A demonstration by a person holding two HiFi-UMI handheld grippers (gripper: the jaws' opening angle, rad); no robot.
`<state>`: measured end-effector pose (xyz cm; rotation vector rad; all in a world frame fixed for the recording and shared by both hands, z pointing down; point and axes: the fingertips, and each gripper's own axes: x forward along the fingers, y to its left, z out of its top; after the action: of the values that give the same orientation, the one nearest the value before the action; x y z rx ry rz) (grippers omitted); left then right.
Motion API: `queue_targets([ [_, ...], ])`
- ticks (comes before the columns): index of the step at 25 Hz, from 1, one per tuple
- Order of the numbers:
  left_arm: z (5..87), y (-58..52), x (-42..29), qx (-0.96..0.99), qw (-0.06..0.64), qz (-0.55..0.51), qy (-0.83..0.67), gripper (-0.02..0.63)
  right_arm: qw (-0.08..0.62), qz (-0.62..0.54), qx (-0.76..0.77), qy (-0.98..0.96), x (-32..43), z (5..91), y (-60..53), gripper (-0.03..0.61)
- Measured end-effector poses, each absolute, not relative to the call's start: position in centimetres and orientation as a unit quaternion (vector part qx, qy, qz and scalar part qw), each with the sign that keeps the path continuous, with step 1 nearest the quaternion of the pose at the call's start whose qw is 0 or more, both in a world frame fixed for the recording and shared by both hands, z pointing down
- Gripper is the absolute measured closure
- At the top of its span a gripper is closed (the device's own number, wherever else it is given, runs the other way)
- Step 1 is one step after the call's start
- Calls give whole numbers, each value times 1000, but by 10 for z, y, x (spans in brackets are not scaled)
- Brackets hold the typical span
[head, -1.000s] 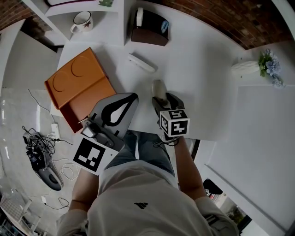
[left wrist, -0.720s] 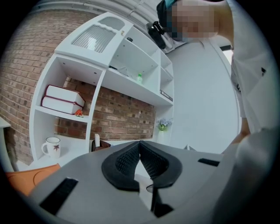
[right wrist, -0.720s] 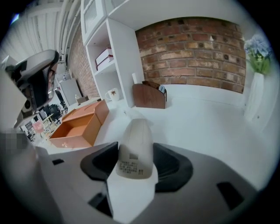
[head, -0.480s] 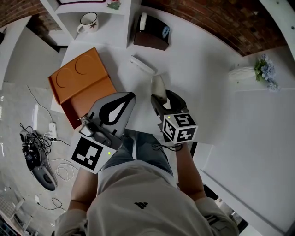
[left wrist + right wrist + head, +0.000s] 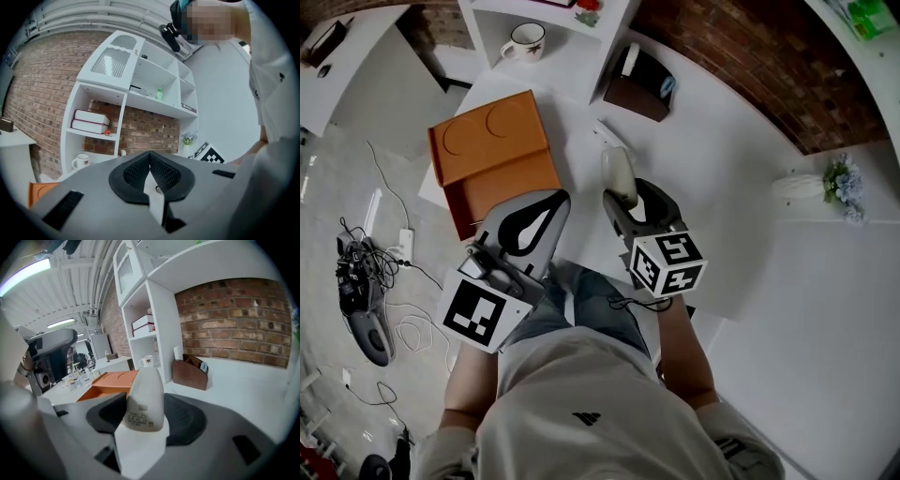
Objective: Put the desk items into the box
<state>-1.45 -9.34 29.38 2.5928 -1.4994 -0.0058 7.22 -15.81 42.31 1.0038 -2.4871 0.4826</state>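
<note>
1. The right gripper (image 5: 622,200) stays clamped on the white item (image 5: 619,174), which looks like a computer mouse. Its rounded end sticks out past the jaws and it's up off the desk (image 5: 712,159).
2. What's new is the spacing. A second ago the item was well apart from the orange box (image 5: 508,183); now the box's near edge sits just beside it in the head view. The gap is closing, though my head camera has swung too, so some of that is framing.
3. From the right gripper view, the box is ahead and to the left of the item, lid folded back, tray facing up.
4. The left gripper (image 5: 551,202) hasn't changed: jaws together, nothing between them, hanging over the near corner of the box.
5. The part of the tray I can see is bare, so I take this as the first item going in.
6. My read is that we're mid-carry. Next comes a short move left over the tray, then the release.
</note>
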Motion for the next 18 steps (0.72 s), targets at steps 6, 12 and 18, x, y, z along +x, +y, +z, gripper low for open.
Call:
queue_targets([
  [6, 288, -71, -41, 832, 66, -7, -551, 601, 207, 152, 308, -916, 36, 414, -149, 322],
  [12, 284, -42, -74, 791, 61, -10, -608, 601, 211, 134, 245, -937, -8, 408, -133, 322],
  [18, 283, -6, -105, 745, 55, -14, -665, 600, 214, 115, 180, -953, -54, 405, -108, 322],
])
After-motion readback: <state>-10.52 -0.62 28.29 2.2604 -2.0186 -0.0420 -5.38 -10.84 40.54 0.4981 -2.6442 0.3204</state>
